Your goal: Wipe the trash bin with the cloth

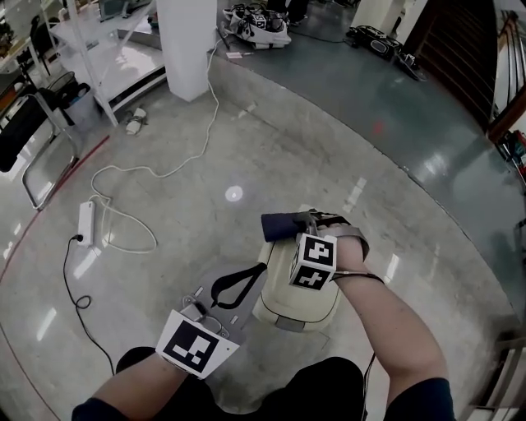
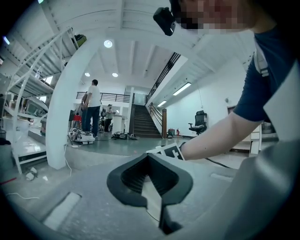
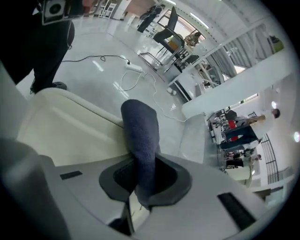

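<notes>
The cream trash bin (image 1: 289,303) stands on the floor just in front of me. My right gripper (image 1: 315,222) is over the bin's far top edge, shut on a dark blue cloth (image 1: 283,226) that sticks out to the left. In the right gripper view the cloth (image 3: 140,133) rises from between the jaws of the right gripper (image 3: 145,176), with the bin's pale surface (image 3: 70,126) right beneath. My left gripper (image 1: 256,272) is at the bin's left side, tips at its wall, jaws shut with nothing between them. The left gripper (image 2: 149,161) view shows only floor and my right forearm beyond.
A white power strip (image 1: 85,224) and looping cable (image 1: 156,171) lie on the floor to the left. A white pillar (image 1: 187,45) and shelving stand at the back left, a chair frame (image 1: 37,160) at the far left. Gear (image 1: 256,25) lies at the back.
</notes>
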`<state>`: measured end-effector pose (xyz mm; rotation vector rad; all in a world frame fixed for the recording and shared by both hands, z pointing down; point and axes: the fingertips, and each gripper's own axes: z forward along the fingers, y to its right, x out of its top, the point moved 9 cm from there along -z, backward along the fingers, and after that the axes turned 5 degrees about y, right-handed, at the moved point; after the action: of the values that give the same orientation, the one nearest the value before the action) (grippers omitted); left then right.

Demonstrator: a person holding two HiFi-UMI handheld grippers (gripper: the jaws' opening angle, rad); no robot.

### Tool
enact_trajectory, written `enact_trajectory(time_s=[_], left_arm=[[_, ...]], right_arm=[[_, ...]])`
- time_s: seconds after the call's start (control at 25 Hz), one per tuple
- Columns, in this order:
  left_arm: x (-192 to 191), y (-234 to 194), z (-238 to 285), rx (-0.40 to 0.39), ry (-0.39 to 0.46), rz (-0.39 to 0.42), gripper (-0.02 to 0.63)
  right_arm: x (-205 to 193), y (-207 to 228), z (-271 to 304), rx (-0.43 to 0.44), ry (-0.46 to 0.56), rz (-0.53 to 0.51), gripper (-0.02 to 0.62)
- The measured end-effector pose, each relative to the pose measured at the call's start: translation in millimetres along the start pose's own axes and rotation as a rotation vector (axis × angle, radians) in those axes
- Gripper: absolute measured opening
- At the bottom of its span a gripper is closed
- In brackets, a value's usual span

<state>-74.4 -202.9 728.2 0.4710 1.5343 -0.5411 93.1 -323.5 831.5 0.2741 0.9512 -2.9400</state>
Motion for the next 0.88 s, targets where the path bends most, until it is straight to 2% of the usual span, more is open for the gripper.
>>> enact_trajectory(time_s=[0.12, 0.36, 0.88], left_arm=[[4, -3, -12, 0.022, -0.005, -0.008, -0.003], [16, -6, -19, 0.028, 0.002, 0.01, -0.003], [19, 18, 0, -0.033, -0.024, 0.019, -0.003]], right_arm=[[9, -12, -12, 0.063, 0.009, 0.012, 0.052], [29, -68, -53, 0.133, 0.032, -0.041, 0.052], [51, -155, -111, 0.217, 0.085, -0.071, 0.052]])
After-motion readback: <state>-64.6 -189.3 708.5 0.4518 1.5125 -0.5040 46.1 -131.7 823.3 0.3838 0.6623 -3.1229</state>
